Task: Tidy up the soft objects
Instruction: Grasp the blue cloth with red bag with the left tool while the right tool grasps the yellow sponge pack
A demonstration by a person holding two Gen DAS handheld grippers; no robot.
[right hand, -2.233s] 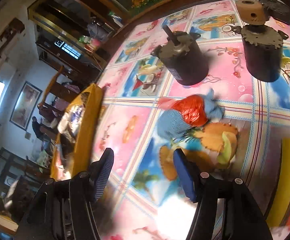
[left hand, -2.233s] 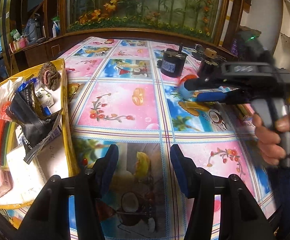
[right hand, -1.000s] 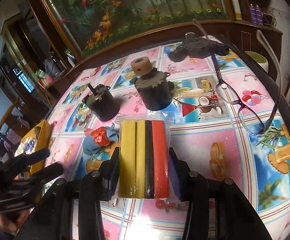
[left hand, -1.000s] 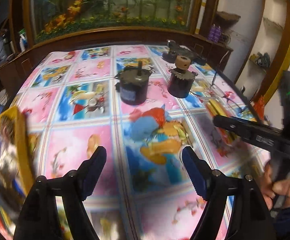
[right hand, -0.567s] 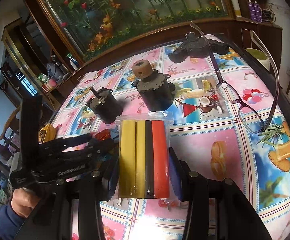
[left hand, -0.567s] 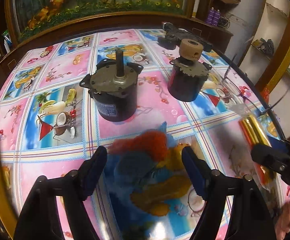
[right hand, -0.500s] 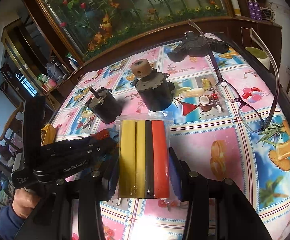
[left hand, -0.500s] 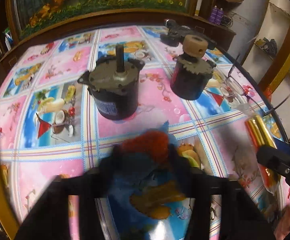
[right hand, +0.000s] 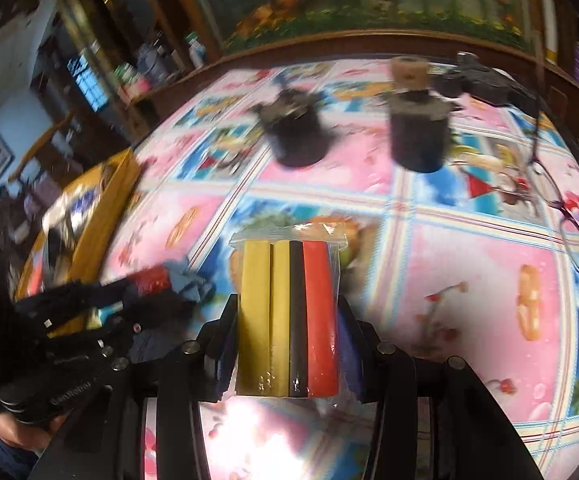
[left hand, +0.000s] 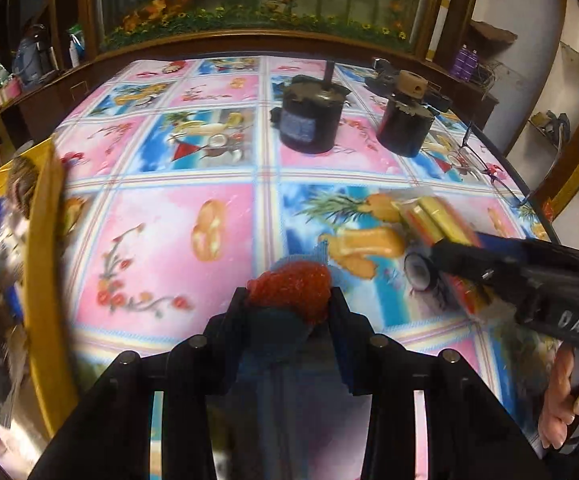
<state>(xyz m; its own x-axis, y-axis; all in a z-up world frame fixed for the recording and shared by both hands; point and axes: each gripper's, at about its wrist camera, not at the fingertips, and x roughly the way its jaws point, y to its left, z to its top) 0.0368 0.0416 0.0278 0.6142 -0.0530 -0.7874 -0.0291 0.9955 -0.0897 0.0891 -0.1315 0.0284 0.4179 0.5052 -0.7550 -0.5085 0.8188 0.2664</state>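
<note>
Both grippers hold soft items above the patterned tablecloth.

The left gripper (left hand: 289,300) has just closed its jaws on a red-and-blue fuzzy soft bundle (left hand: 289,290); the right gripper (right hand: 287,320) clamps a clear plastic bag of yellow, black and red foam strips (right hand: 287,320). Beyond stand two dark cylindrical motors (left hand: 309,120), with a yellow tray (left hand: 43,240) at left.

Two motors (left hand: 309,120) stand behind — tray (left hand: 43,280) at table's (left hand: 161,248) left edge.

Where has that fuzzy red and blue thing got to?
The red and blue scrubber sits clamped in the left gripper, low centre of its camera, above the tablecloth near the yellow tray.
</note>
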